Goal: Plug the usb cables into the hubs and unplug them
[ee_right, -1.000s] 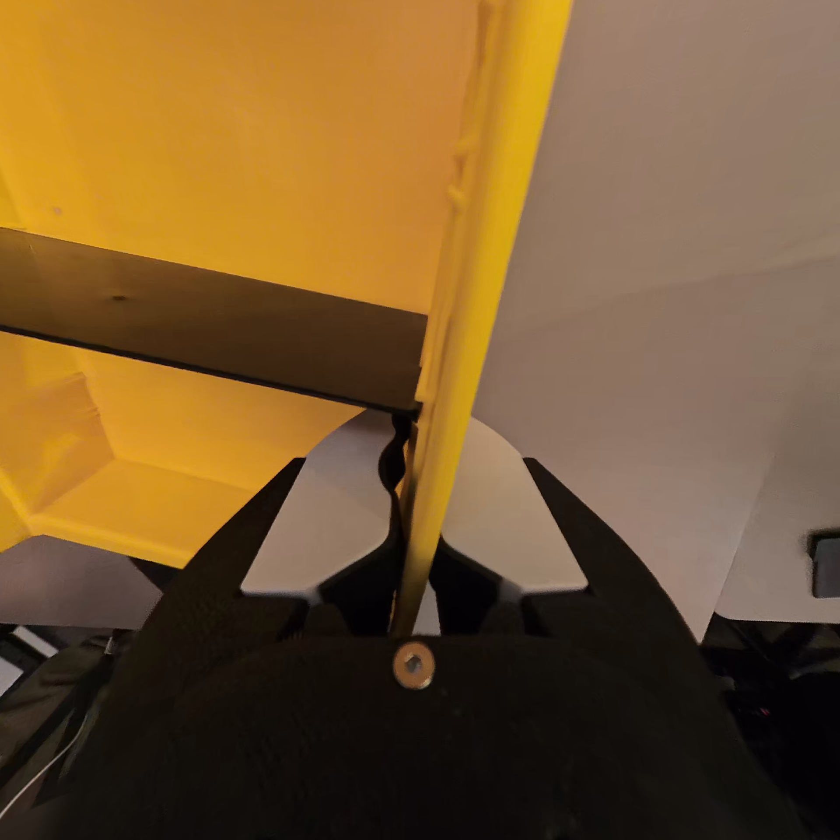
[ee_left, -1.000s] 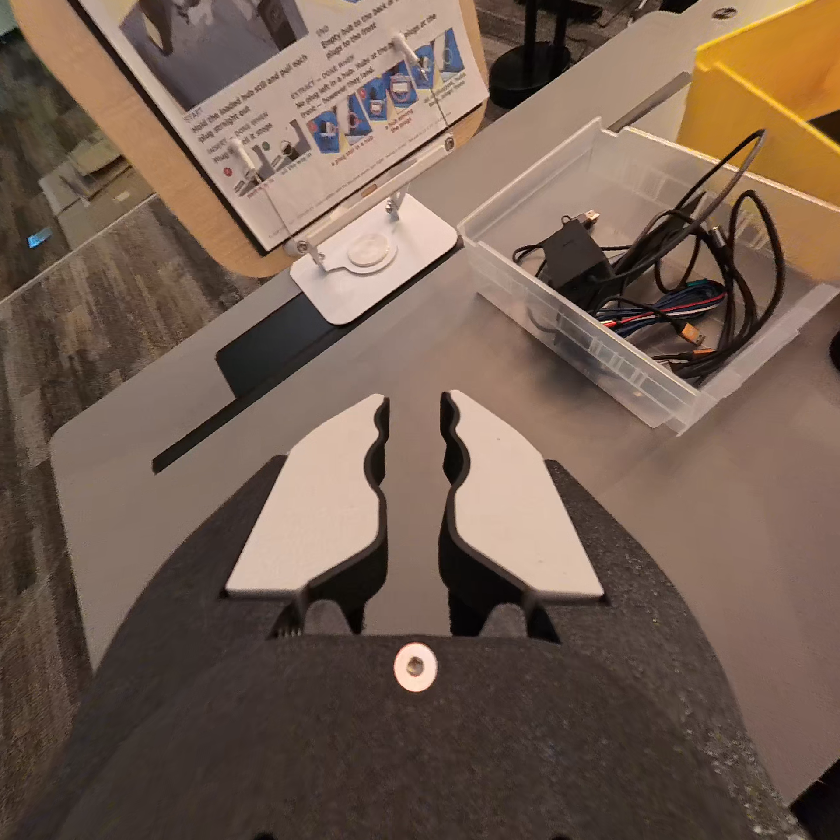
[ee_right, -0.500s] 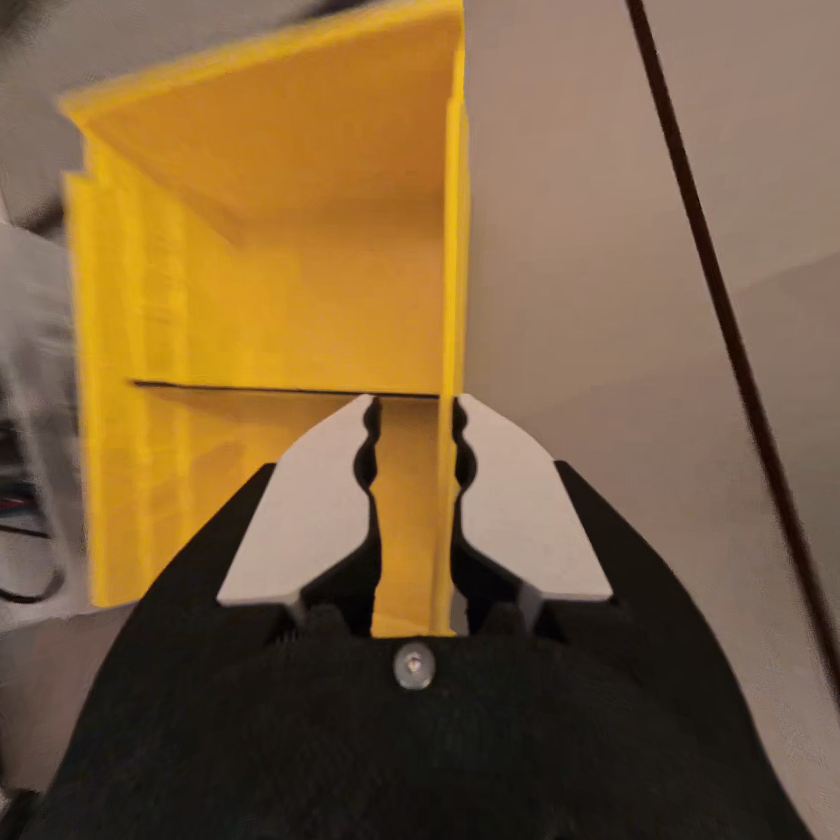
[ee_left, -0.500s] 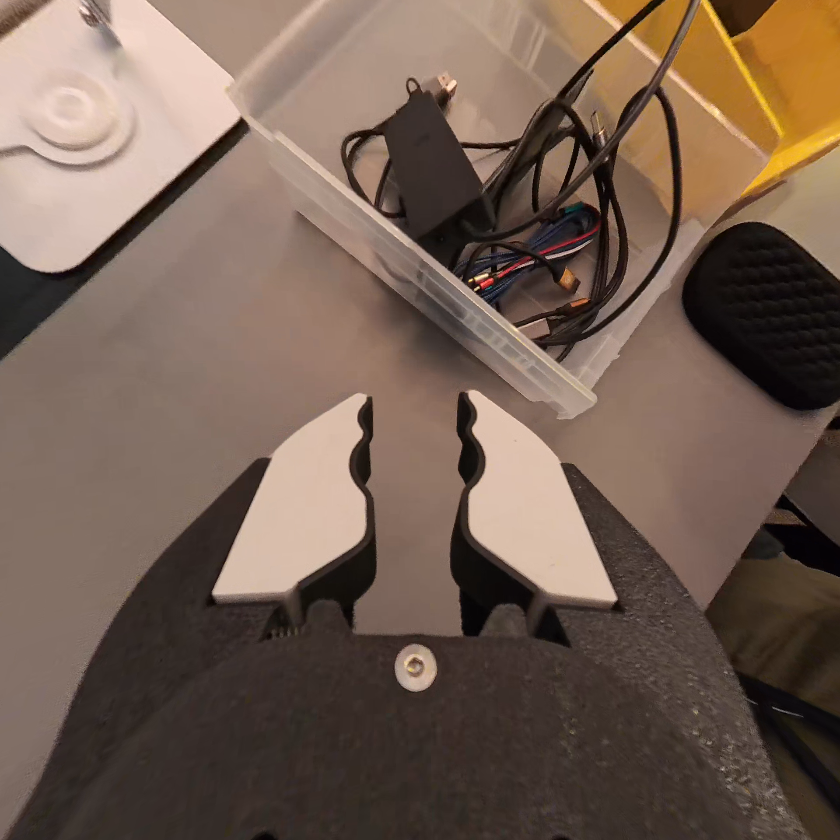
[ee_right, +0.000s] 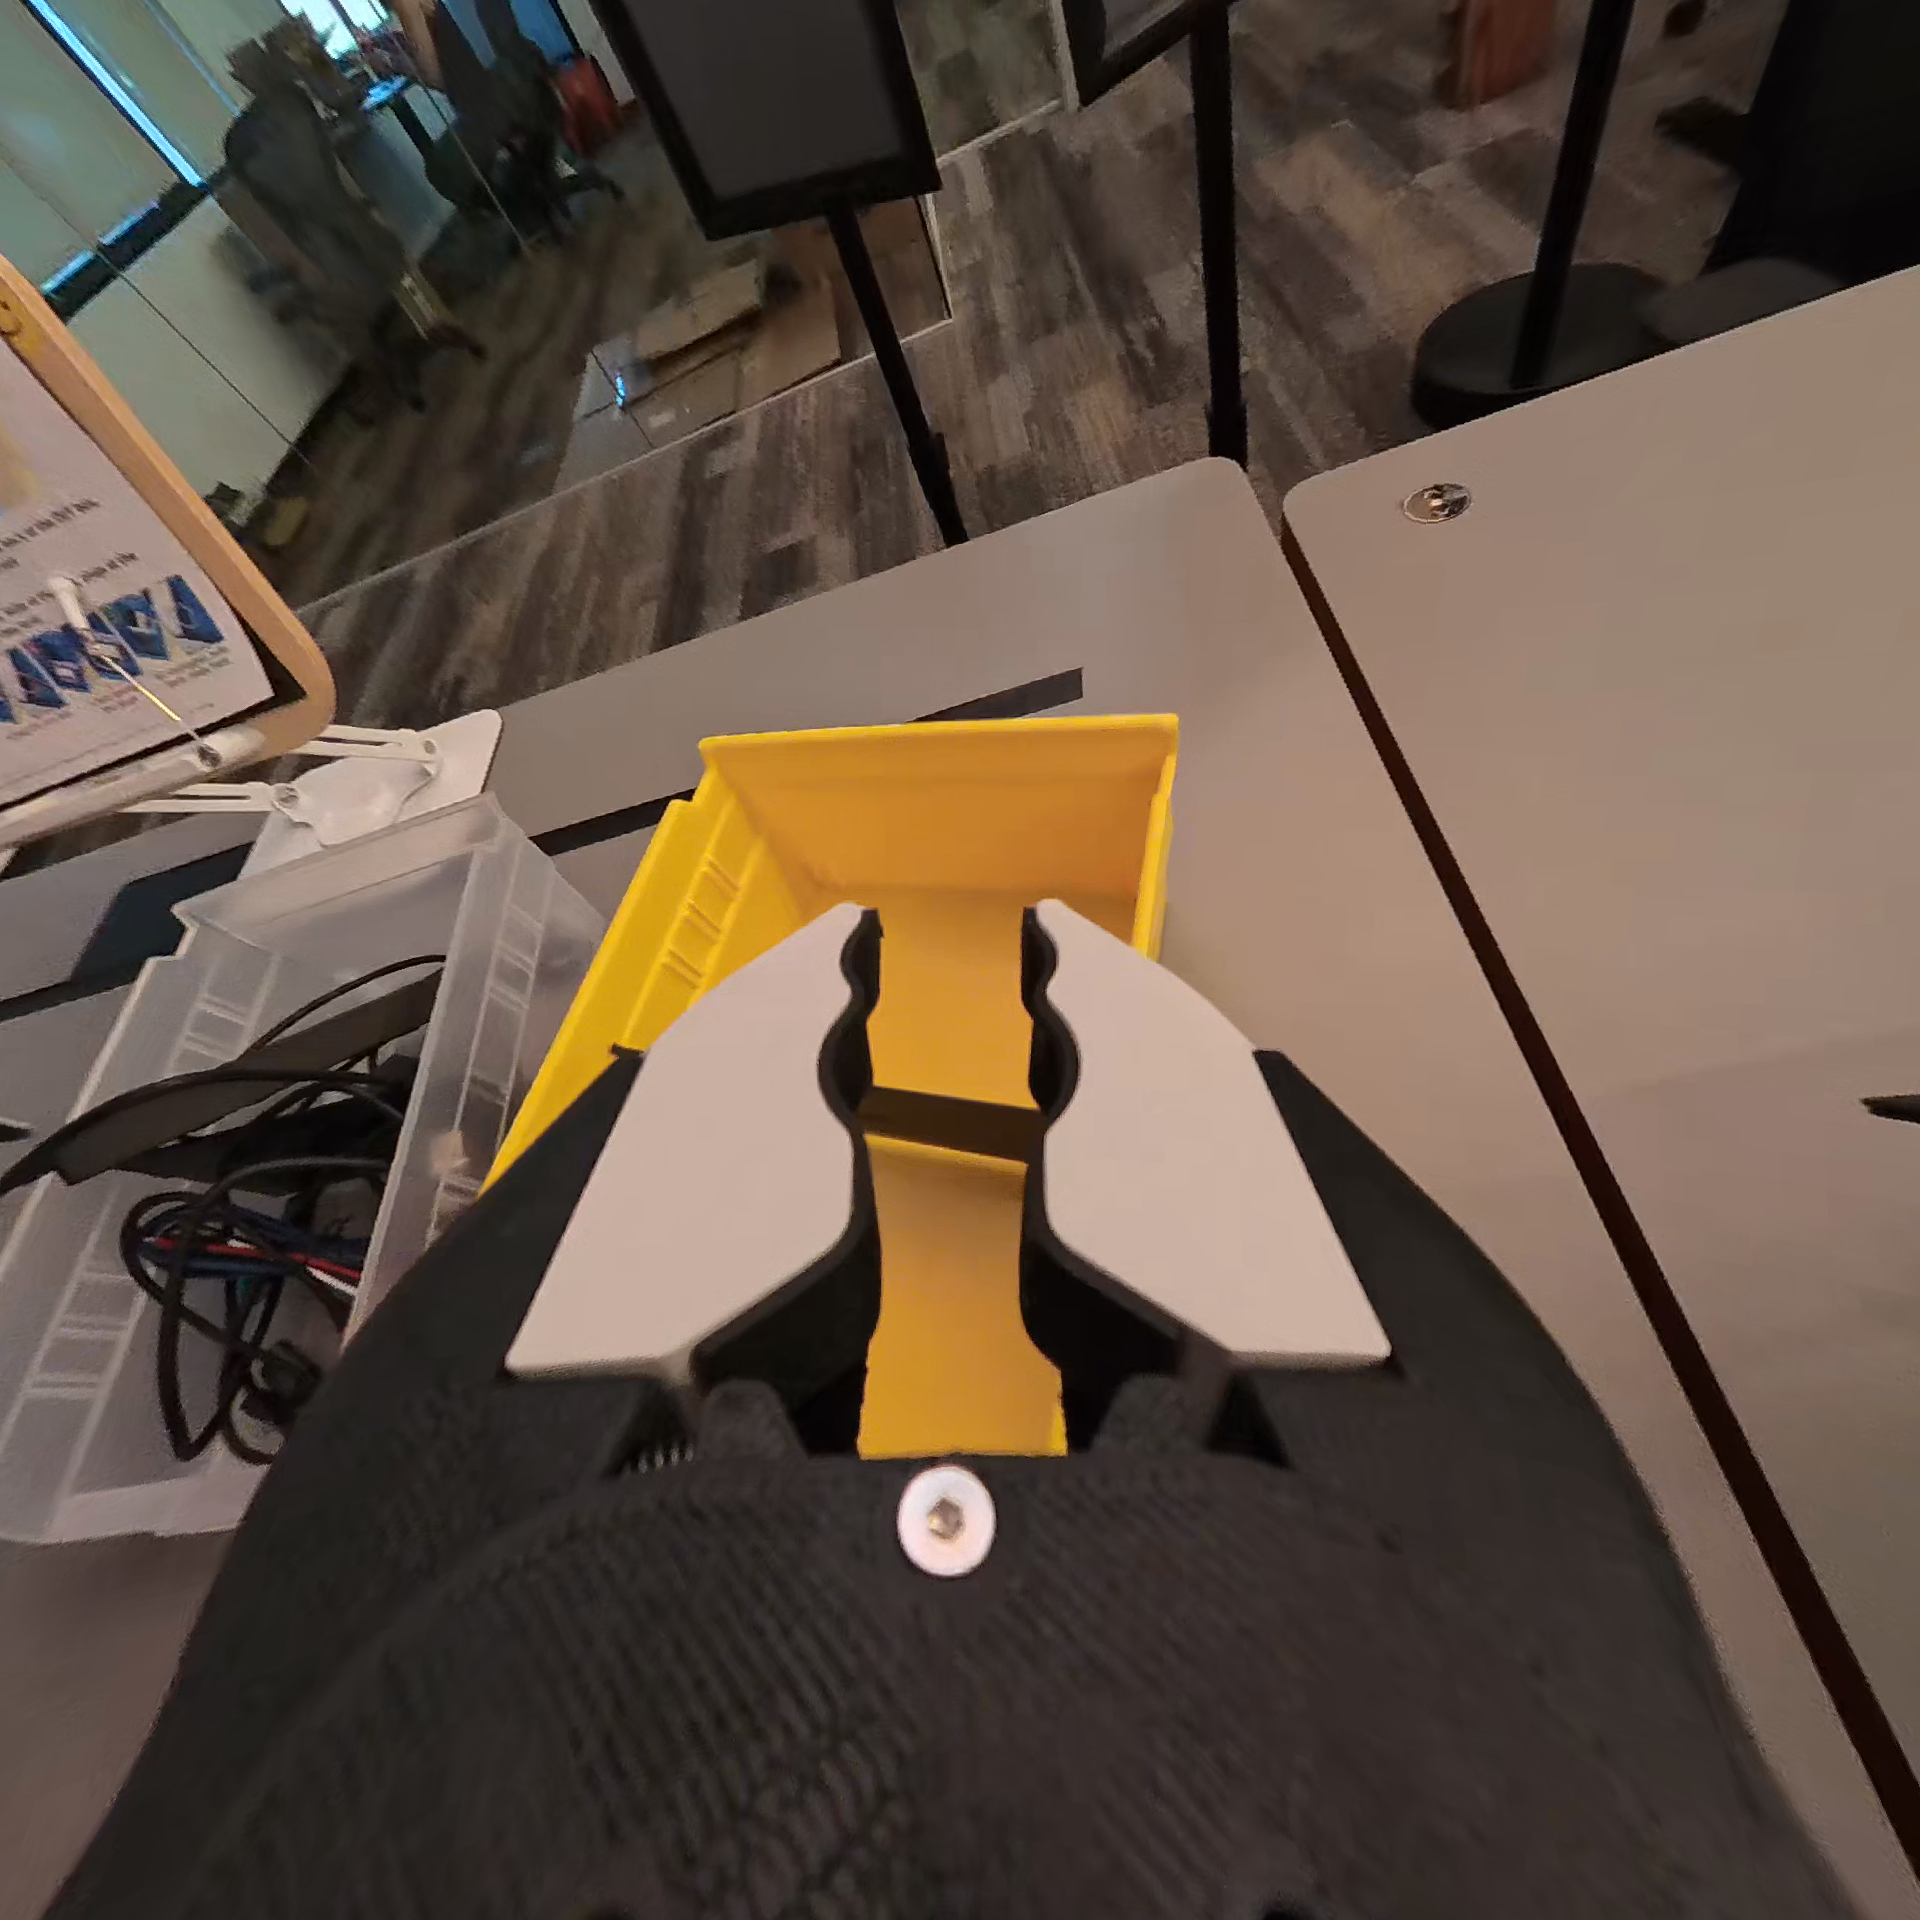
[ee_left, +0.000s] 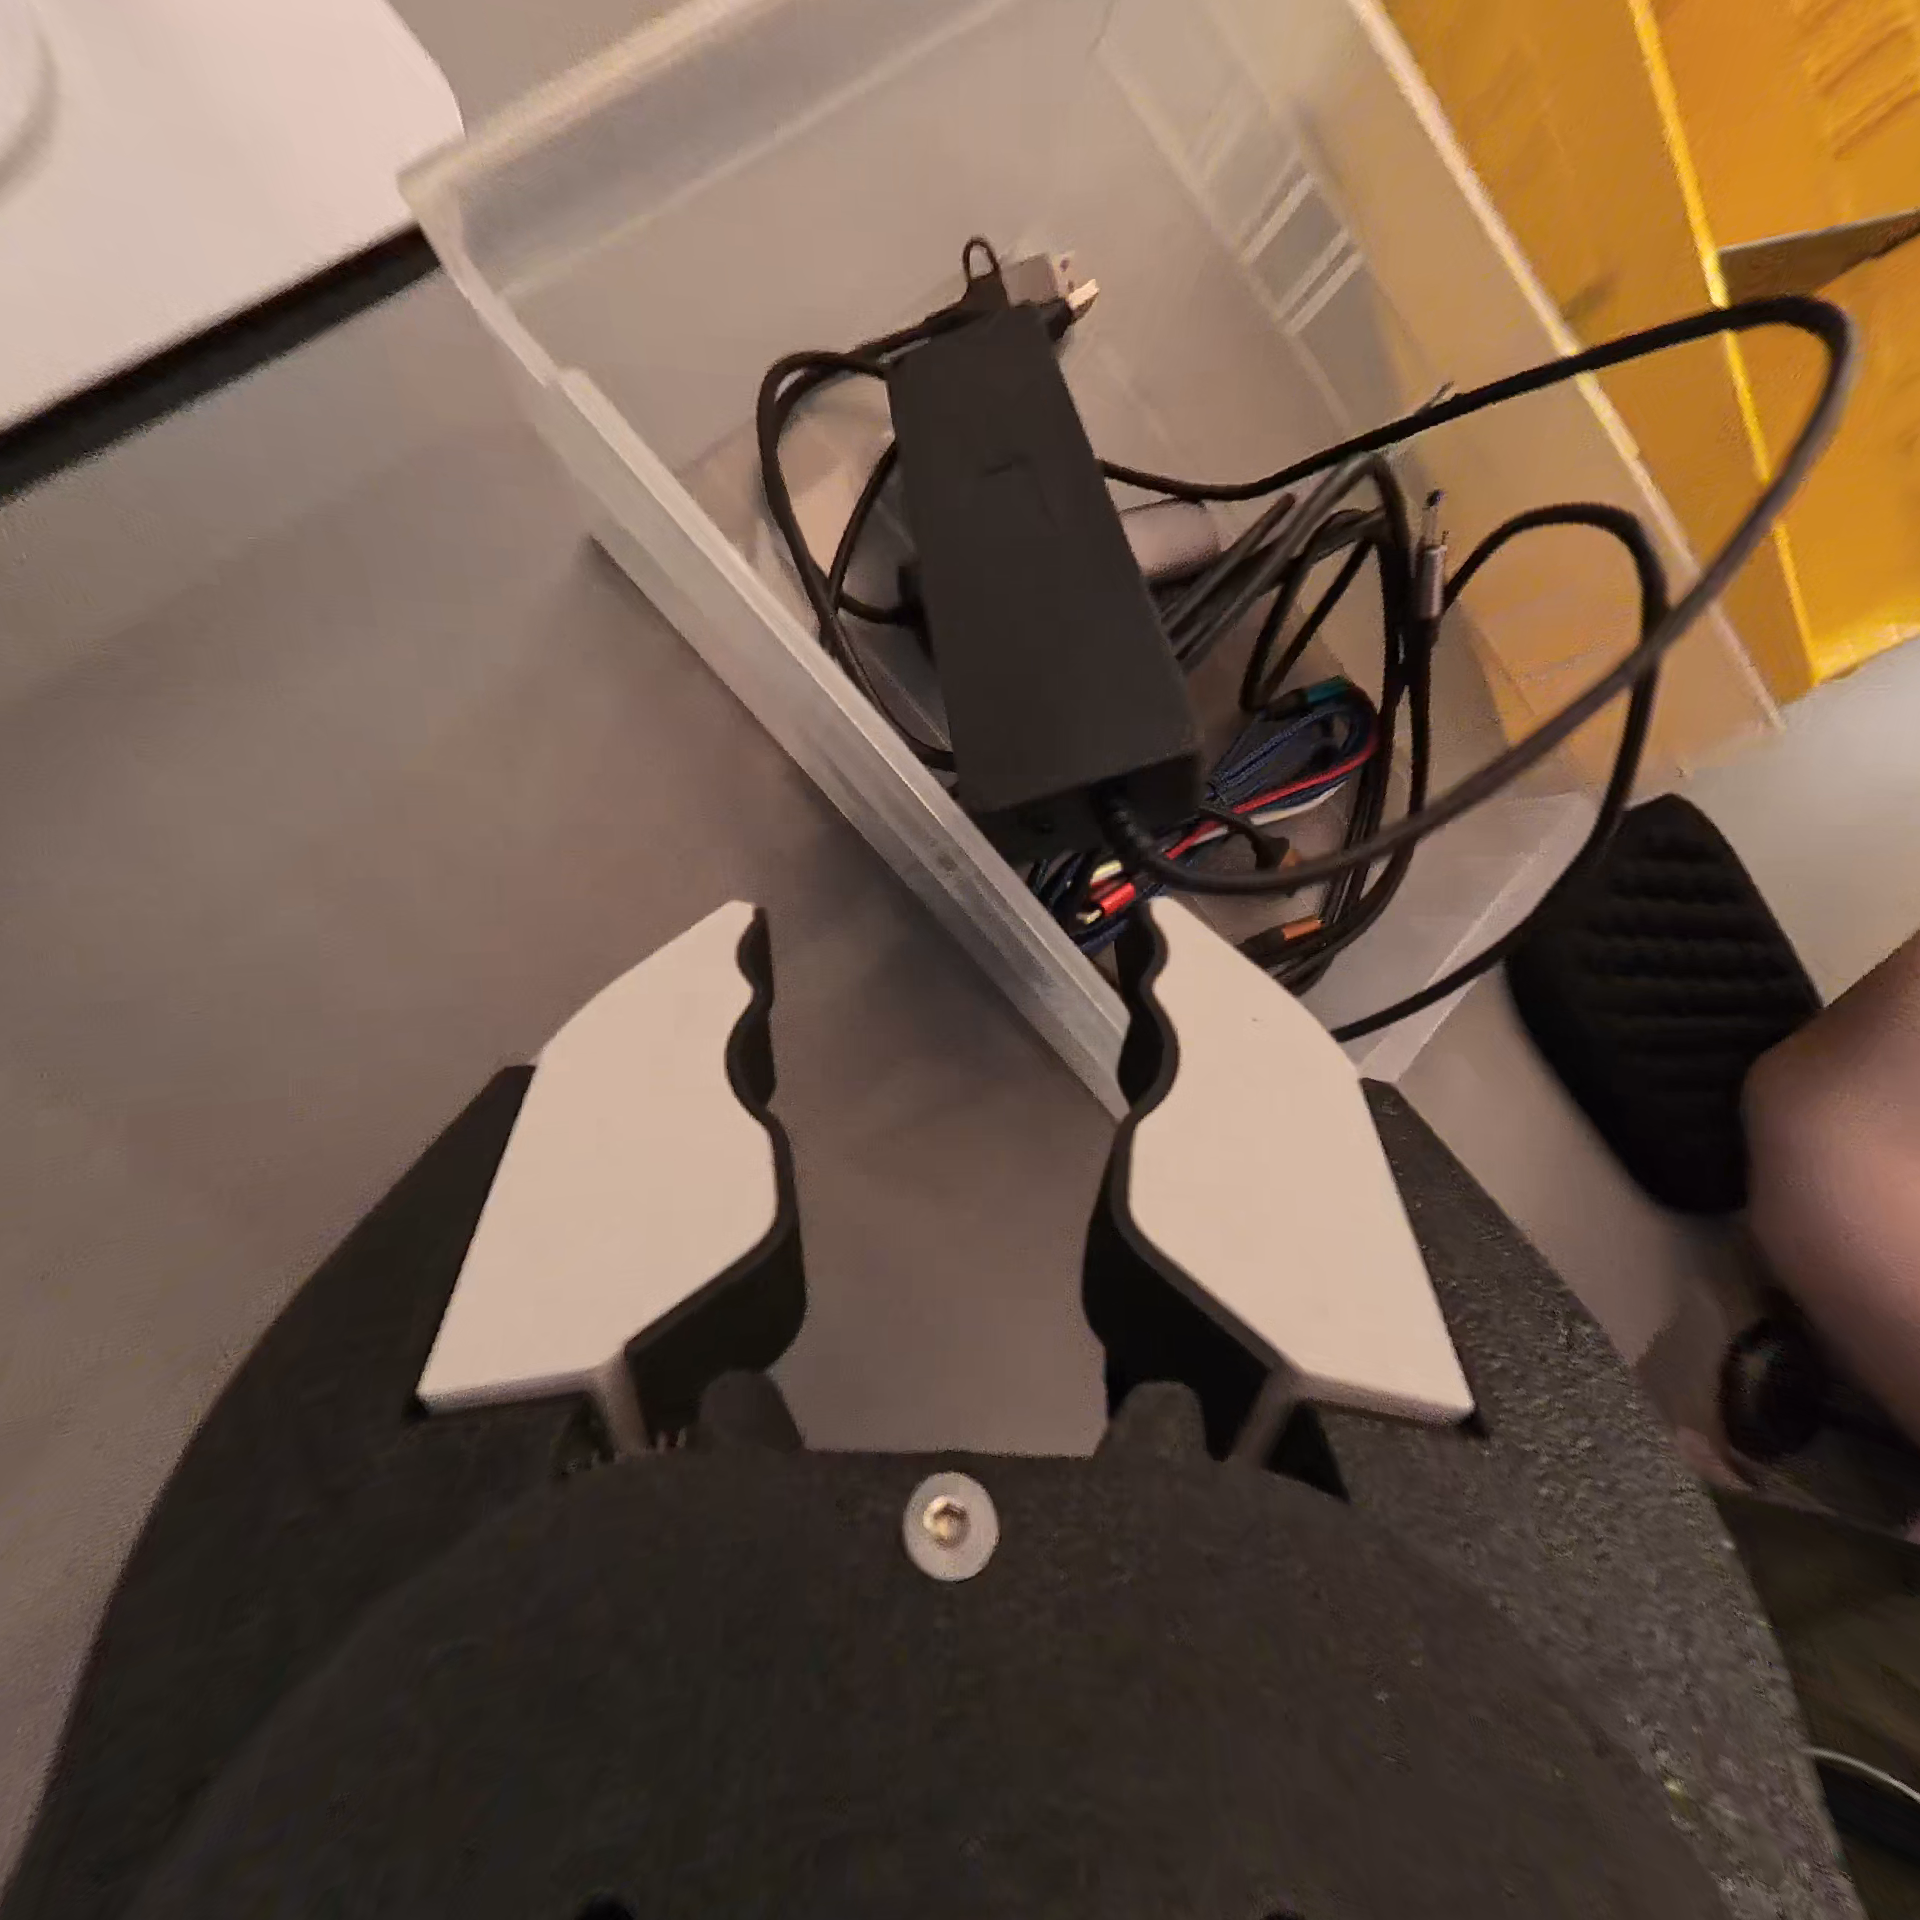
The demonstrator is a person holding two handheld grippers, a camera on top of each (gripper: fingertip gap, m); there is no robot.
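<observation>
task looks barely started to me: no plug is in either gripper, and i can't see whether any cable is seated in the hub, so all the plugging and unplugging is prob still ahead.

biggest first: the grey table (ee_right: 1351,831) carries everything. on it the yellow bin (ee_right: 935,800) sits just right of the clear bin (ee_left: 727,623), walls near touching. yellow bin has a dark divider (ee_right: 945,1127) across it; what i see of both compartments looks empty, but my right gripper hides a lot of it.

clear bin holds the task stuff: a black hub (ee_left: 1029,582) lying long-ways near the front wall, w/ a tangle of usb cables (ee_left: 1455,665) beside and under it, mostly black, some blue and red strands. one black loop arcs up over the bin's far side.

my left gripper (ee_left: 951,935) is released, jaws wide apart, empty, its right fingertip over the bin's front rim, close to the hub. my right gripper (ee_right: 945,925) is also released and empty, hovering over the yellow bin.
</observation>
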